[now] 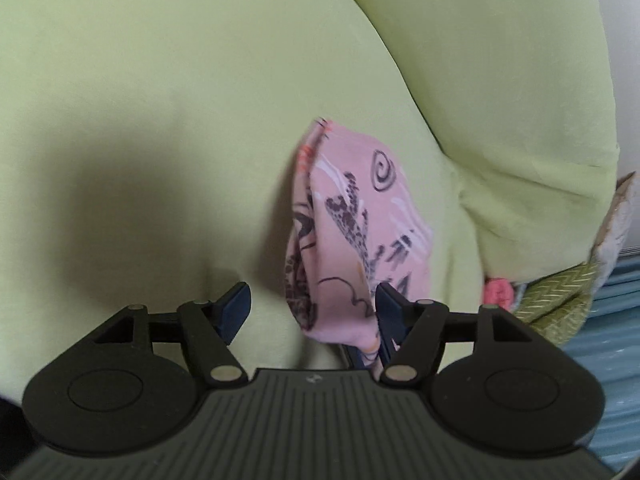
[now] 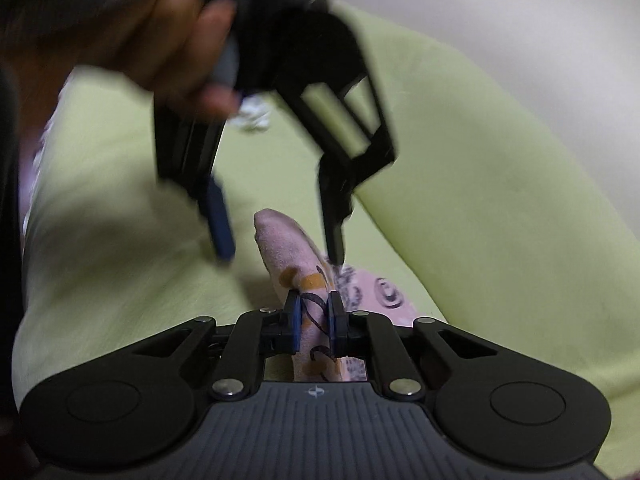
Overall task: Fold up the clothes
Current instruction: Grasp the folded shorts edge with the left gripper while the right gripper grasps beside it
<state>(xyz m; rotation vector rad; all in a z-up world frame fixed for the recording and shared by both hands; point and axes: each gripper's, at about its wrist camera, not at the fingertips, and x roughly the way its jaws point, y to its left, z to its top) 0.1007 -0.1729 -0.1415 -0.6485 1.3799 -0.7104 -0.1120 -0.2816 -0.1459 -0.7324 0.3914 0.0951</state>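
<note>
My right gripper (image 2: 315,322) is pinched on a bunched edge of the pink printed garment (image 2: 304,264), which lies on the green sofa cushion (image 2: 460,184). It's thin, limp and light, so I judge a hem corner the best hold. Beyond, my left gripper (image 2: 280,236) hangs spread over it, one finger (image 1: 390,308) touching the cloth without gripping
</note>
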